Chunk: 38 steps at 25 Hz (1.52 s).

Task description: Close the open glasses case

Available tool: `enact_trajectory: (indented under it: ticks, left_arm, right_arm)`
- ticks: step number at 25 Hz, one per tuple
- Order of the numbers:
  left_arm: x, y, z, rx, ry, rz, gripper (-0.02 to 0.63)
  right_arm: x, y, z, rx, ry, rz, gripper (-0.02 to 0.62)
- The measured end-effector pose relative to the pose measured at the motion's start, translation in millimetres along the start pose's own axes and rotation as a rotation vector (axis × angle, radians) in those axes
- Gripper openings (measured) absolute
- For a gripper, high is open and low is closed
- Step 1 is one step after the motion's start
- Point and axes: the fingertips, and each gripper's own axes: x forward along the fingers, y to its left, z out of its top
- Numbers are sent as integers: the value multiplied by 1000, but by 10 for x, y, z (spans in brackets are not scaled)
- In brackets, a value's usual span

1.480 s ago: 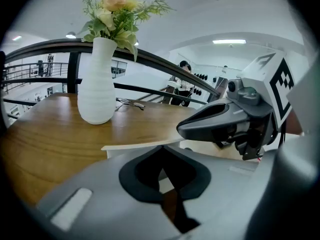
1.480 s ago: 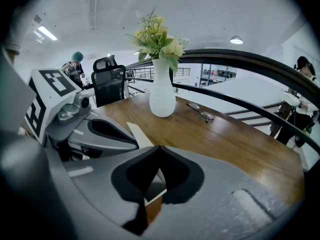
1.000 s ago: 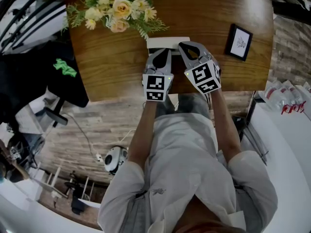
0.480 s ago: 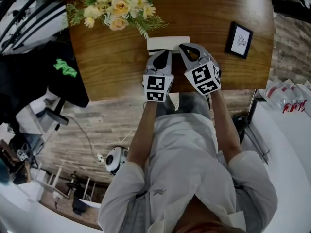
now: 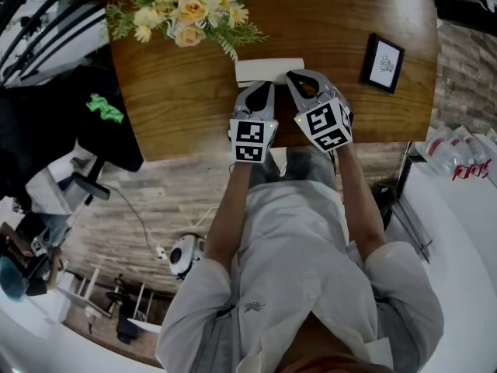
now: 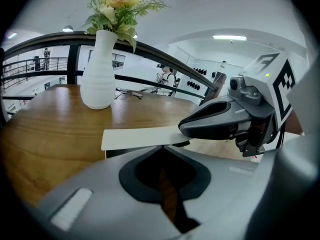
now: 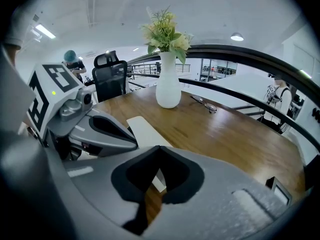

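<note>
Flowers (image 5: 182, 10) stood at the table's (image 5: 178, 84) far-left corner. Only the gripper views showed their white vase (image 6: 98, 69) and a pair of spectacles (image 7: 206, 105) lying behind it.

The white glasses case (image 5: 252, 68) lay midway between the left and right edges, well in from the near edge. The left gripper view showed its lid lying flat over a dark base.

The left claw (image 5: 262, 85) sat at the case's near side. Its jaws were together at the tips, with only table wood showing through the opening behind them. Just to its right, the right claw (image 5: 295, 76) also had its jaws together and gripped nothing. Its tip lay over the right end of the lid and seemed to touch it.

Toward the right edge stood a black picture frame (image 5: 381, 65), whose print was too small to read. Each claw's cube bore black-and-white square markers.

Compared with half a second before, the claws and the case were in the same places.
</note>
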Motion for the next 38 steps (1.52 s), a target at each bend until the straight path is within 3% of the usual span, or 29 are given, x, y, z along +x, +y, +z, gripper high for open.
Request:
enact_trajectory:
  ticks: [38]
  left_arm:
    - [74, 7, -204, -4, 113, -13, 18]
  right_arm:
    - [63, 66, -180, 16, 46, 3, 3]
